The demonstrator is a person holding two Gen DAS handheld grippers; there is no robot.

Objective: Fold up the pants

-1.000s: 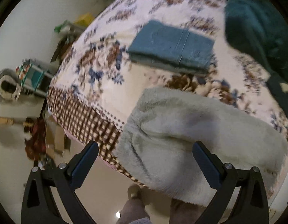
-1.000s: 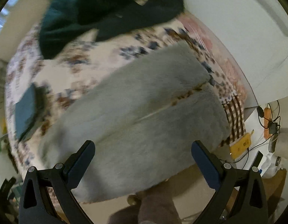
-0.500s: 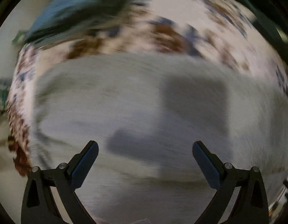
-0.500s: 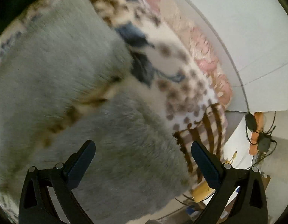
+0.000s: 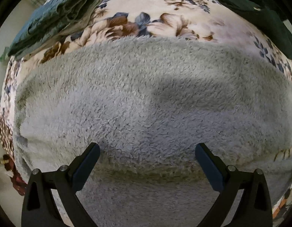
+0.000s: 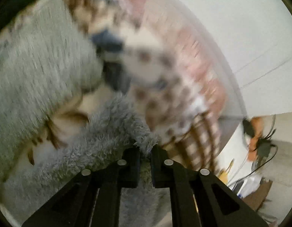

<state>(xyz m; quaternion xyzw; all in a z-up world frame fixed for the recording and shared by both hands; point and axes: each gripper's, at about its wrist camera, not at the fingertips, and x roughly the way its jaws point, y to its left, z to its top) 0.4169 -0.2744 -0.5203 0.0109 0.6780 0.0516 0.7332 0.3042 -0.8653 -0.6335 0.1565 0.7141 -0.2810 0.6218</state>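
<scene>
Grasping stage of the fold: right gripper point(image 6: 145, 148) just closed, pinching the near edge of grey fleece pants point(image 5: 146, 102) spread across the floral bed point(image 5: 183, 5). Left gripper point(image 5: 147, 156) spread wide above the fleece, holding nothing; next, likely needs to pinch too.

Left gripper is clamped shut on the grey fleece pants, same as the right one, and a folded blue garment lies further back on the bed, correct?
Not quite. The left wrist view shows the left gripper open over the grey fleece pants. Only the right gripper has just closed on them. The folded blue garment lies further back.
</scene>
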